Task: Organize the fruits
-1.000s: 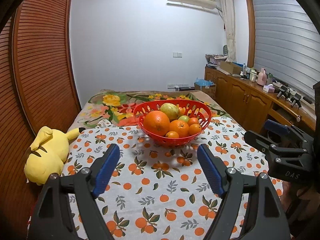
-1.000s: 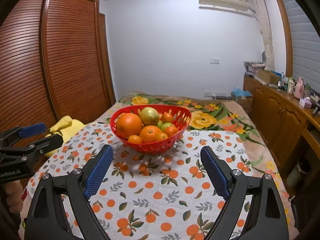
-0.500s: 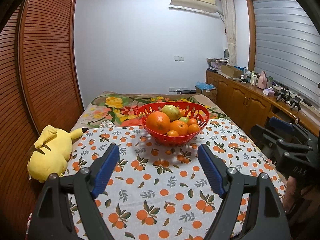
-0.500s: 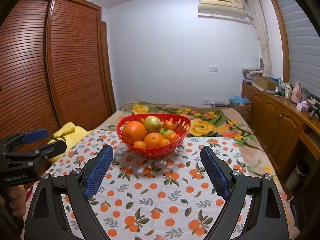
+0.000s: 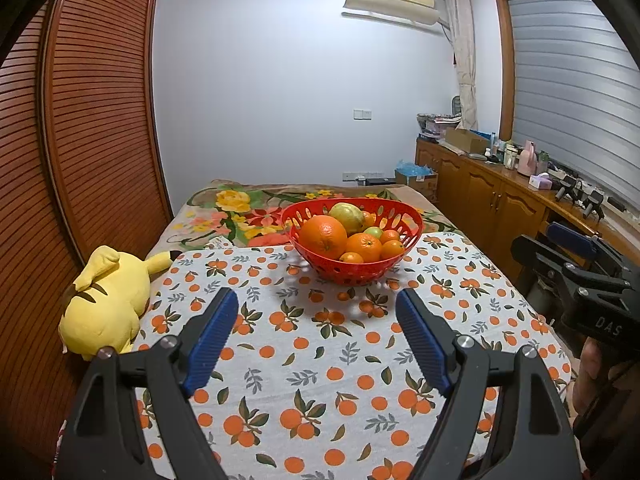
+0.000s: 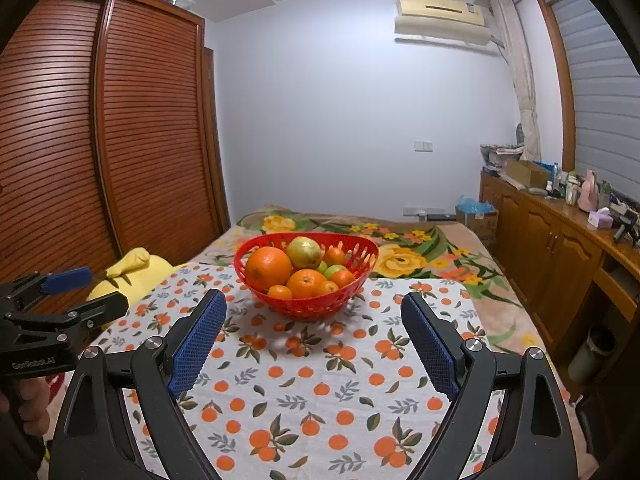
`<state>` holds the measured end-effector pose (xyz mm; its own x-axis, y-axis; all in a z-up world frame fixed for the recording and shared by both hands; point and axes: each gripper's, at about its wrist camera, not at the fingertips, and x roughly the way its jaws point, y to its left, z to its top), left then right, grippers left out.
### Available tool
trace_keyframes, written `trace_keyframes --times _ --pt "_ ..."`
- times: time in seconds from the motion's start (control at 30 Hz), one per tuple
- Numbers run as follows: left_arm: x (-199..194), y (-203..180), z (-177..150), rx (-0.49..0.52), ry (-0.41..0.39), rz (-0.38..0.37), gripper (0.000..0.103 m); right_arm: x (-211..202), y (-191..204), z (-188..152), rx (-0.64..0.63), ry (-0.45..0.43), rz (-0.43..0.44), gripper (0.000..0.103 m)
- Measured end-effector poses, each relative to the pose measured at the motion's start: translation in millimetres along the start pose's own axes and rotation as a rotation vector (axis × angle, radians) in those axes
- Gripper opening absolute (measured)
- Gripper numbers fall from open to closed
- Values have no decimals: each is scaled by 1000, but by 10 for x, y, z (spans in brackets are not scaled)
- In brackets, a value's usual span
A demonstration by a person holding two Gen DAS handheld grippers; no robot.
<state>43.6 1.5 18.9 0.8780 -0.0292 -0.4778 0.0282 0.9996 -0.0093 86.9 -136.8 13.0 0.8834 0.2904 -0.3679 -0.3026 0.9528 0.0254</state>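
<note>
left wrist view, "das" on right tongs [image 5: 576, 256], "genrobot.ai" on left tongs [image 6: 76, 292]

A red perforated basket [image 5: 404, 224] stood upright on the orange-print cloth [image 5: 320, 360]. Heaped inside it were a large orange [image 5: 322, 236] at the front left, a yellow-green pear [image 5: 346, 216] behind that orange, smaller oranges [image 5: 364, 246] at the front, and a green fruit [image 5: 374, 232] among them.

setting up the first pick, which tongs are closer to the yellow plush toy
Left. The left tongs hang open just right of the yellow plush toy; the right tongs sit open farther right, beyond the left ones.
</note>
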Motion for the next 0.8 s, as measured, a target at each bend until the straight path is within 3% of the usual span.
trace_keyframes --times 0.8 --pt "-59 -78 7 0 0 -7 83 3 0 -13 -1 4 0 91"
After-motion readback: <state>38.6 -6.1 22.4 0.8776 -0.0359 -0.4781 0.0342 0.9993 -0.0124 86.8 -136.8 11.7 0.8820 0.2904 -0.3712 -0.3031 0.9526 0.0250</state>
